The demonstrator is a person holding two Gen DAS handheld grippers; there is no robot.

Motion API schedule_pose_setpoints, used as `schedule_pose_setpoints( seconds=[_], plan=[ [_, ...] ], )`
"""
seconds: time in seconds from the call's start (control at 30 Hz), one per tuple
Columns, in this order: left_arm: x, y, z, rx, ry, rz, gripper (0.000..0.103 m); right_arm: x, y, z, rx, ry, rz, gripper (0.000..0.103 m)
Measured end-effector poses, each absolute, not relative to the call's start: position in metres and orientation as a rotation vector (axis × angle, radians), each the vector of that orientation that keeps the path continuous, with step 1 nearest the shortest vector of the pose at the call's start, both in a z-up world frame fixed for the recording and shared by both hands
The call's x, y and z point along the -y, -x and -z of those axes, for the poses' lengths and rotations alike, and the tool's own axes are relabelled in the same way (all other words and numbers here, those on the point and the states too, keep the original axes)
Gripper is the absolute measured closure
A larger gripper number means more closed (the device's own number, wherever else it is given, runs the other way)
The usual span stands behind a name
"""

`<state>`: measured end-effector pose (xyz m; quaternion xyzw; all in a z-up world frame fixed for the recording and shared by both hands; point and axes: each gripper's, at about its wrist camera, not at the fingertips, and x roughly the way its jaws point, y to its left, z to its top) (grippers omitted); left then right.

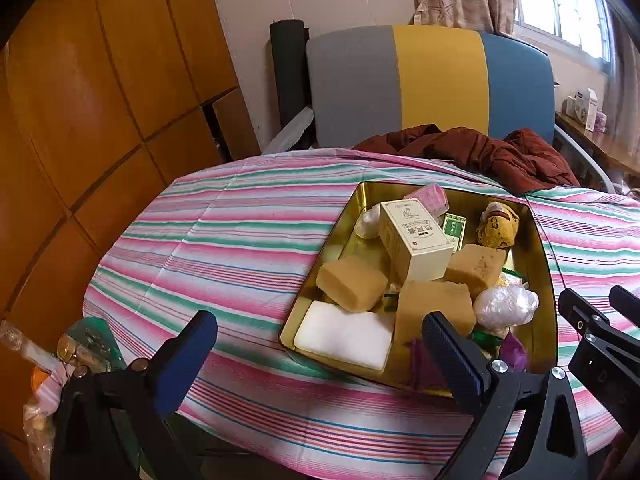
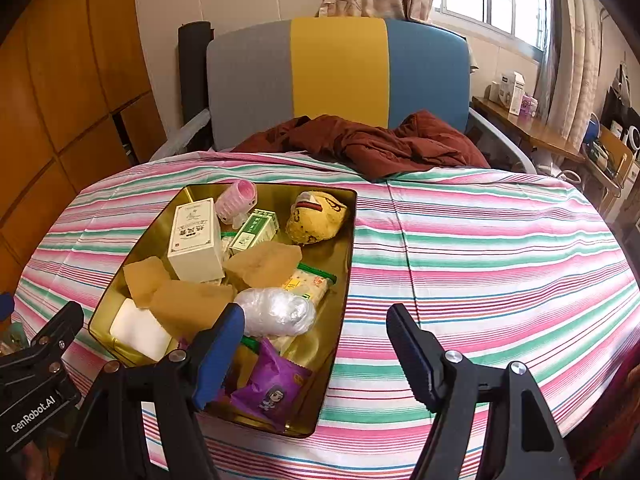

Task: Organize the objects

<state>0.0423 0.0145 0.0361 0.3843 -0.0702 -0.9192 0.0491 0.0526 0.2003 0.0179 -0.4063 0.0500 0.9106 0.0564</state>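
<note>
A gold tin tray (image 1: 352, 200) (image 2: 340, 280) sits on the striped tablecloth and holds many items: a cream box (image 1: 414, 238) (image 2: 194, 238), tan sponge blocks (image 1: 352, 284) (image 2: 264, 264), a white pad (image 1: 344, 334) (image 2: 140, 328), a yellow plush (image 1: 498, 224) (image 2: 318, 216), a clear plastic ball (image 1: 506, 306) (image 2: 276, 312), a purple packet (image 2: 272, 388). My left gripper (image 1: 320, 354) is open and empty at the tray's near left corner. My right gripper (image 2: 316, 350) is open and empty at the tray's near right corner.
The round table with striped cloth (image 2: 480, 260) has bare cloth to the tray's left and right. A maroon garment (image 2: 360, 140) lies at the far edge before a chair (image 2: 340, 72). Small bottles and bags (image 1: 68, 356) sit at the near left.
</note>
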Motion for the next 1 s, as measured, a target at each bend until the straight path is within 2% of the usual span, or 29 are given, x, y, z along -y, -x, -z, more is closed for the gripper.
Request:
schedule_pose_setpoints(
  seconds=[1.0],
  plan=[
    [-0.005,-0.029,-0.02,0.098,-1.292,2.766,0.0,-0.187,-0.052,-0.016,-0.114,1.236,-2.769,0.028]
  ],
)
